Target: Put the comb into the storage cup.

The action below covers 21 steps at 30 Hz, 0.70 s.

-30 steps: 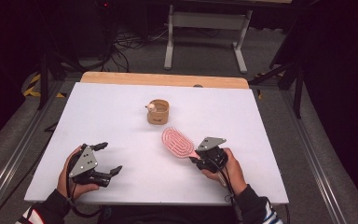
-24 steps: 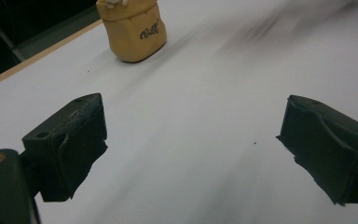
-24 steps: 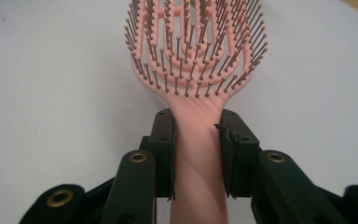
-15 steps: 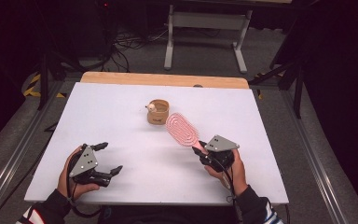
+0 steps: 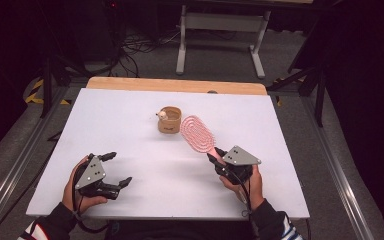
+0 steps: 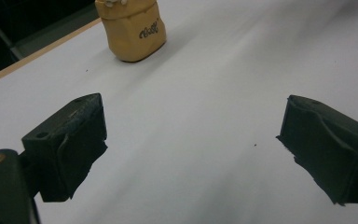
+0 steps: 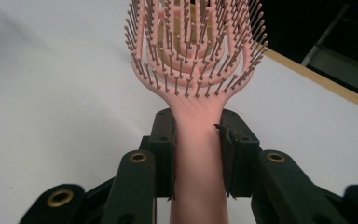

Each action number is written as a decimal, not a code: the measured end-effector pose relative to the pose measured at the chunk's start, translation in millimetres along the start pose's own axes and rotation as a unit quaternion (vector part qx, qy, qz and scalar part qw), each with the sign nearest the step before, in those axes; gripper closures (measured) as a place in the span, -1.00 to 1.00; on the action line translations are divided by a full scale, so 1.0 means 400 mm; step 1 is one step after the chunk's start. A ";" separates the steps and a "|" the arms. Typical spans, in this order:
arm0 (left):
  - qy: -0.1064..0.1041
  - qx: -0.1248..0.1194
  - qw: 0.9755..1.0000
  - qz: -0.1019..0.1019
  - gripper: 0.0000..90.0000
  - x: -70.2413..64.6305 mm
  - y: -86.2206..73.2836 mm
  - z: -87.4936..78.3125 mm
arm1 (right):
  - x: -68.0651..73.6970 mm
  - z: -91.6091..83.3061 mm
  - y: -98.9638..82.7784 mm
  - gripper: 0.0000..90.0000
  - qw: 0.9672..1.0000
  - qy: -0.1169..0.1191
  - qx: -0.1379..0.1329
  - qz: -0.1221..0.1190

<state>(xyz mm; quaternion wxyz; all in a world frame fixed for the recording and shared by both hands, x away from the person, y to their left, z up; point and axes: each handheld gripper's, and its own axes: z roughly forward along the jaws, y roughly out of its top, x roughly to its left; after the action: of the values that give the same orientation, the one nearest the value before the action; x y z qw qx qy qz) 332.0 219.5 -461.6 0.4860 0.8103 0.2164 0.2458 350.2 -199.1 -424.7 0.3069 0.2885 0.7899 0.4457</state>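
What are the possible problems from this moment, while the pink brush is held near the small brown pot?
1. The right gripper holds the pink hairbrush only by its handle, so the long head may swing or slip between the pads.
2. The brush head is raised close to the brown pot; a small forward move might knock the pot over or push it across the white table.
3. The left gripper is open and away from the pot, so nothing steadies it.

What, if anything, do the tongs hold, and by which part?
The right tongs grip the pink hairbrush by its handle; the left tongs are open and hold nothing.
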 end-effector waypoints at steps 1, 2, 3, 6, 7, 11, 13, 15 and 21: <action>0.000 0.001 1.000 0.001 -0.82 0.000 0.000 0.000 | 0.000 -0.002 0.000 0.55 1.000 -0.002 -0.006 0.000; -0.001 0.001 1.000 0.001 -0.82 0.000 0.000 0.001 | 0.000 -0.004 0.000 0.55 1.000 -0.006 -0.011 0.001; 0.000 0.001 1.000 0.001 -0.82 -0.001 0.000 0.001 | 0.000 -0.006 0.000 0.55 1.000 -0.007 -0.016 0.001; -0.002 0.001 1.000 0.000 -0.82 -0.001 -0.001 0.001 | 0.002 -0.010 0.000 0.55 1.000 -0.013 -0.026 -0.003; -0.001 0.001 1.000 0.000 -0.82 -0.001 -0.001 0.001 | 0.003 -0.011 0.000 0.55 1.000 -0.012 -0.027 -0.004; -0.001 0.000 1.000 -0.002 -0.82 -0.001 0.000 0.001 | 0.007 -0.013 0.001 0.55 0.999 -0.017 -0.032 -0.009; -0.002 0.000 1.000 -0.004 -0.82 -0.001 0.001 0.001 | 0.014 -0.015 0.004 0.55 0.999 -0.019 -0.033 -0.014; -0.002 -0.004 1.000 -0.009 -0.81 -0.001 0.003 0.001 | 0.020 -0.015 0.007 0.55 0.999 -0.018 -0.030 -0.018; -0.008 -0.018 0.999 -0.029 -0.80 -0.004 0.018 0.005 | 0.040 -0.018 0.016 0.55 0.999 -0.017 -0.038 -0.029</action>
<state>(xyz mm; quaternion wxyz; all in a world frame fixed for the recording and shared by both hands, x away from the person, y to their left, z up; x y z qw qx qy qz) 332.9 213.9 -456.1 0.5091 0.7969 0.2311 0.2287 335.5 -188.4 -419.8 0.3435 0.2611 0.7752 0.4614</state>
